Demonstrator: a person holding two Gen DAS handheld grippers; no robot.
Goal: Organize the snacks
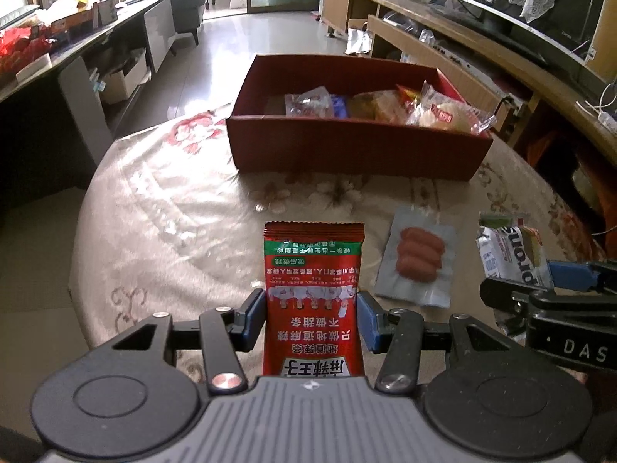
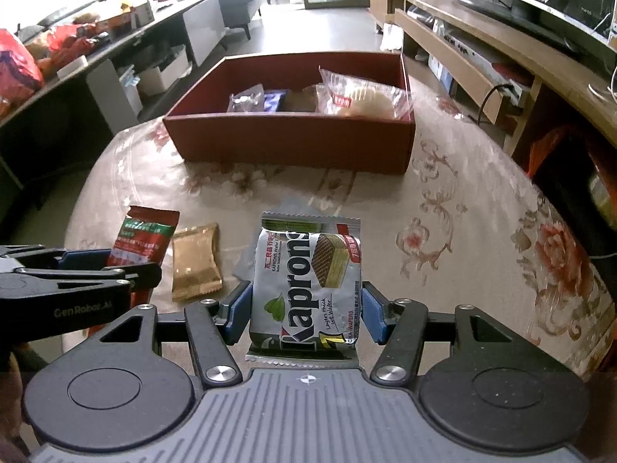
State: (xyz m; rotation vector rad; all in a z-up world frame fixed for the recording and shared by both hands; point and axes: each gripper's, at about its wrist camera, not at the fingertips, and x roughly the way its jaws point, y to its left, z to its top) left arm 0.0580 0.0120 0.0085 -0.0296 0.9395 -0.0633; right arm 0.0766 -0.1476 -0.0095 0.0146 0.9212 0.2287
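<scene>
My left gripper (image 1: 311,318) is shut on a red spicy-strip snack packet (image 1: 313,289), held above the round table. My right gripper (image 2: 304,310) is shut on a silver Kaprons wafer pack (image 2: 306,281). The red cardboard box (image 1: 347,142) stands at the table's far side and holds several wrapped snacks, among them a bun in clear wrap (image 2: 362,98). A sausage pack (image 1: 418,260) lies on the cloth between the grippers. A gold snack packet (image 2: 196,260) lies left of the wafer pack. In the right wrist view the left gripper (image 2: 96,266) shows with its red packet (image 2: 144,235).
The table carries a floral cloth (image 1: 166,208). A long counter (image 2: 58,58) with bags and boxes runs along the left. A wooden TV cabinet (image 2: 482,38) runs along the right. Tiled floor lies beyond the table.
</scene>
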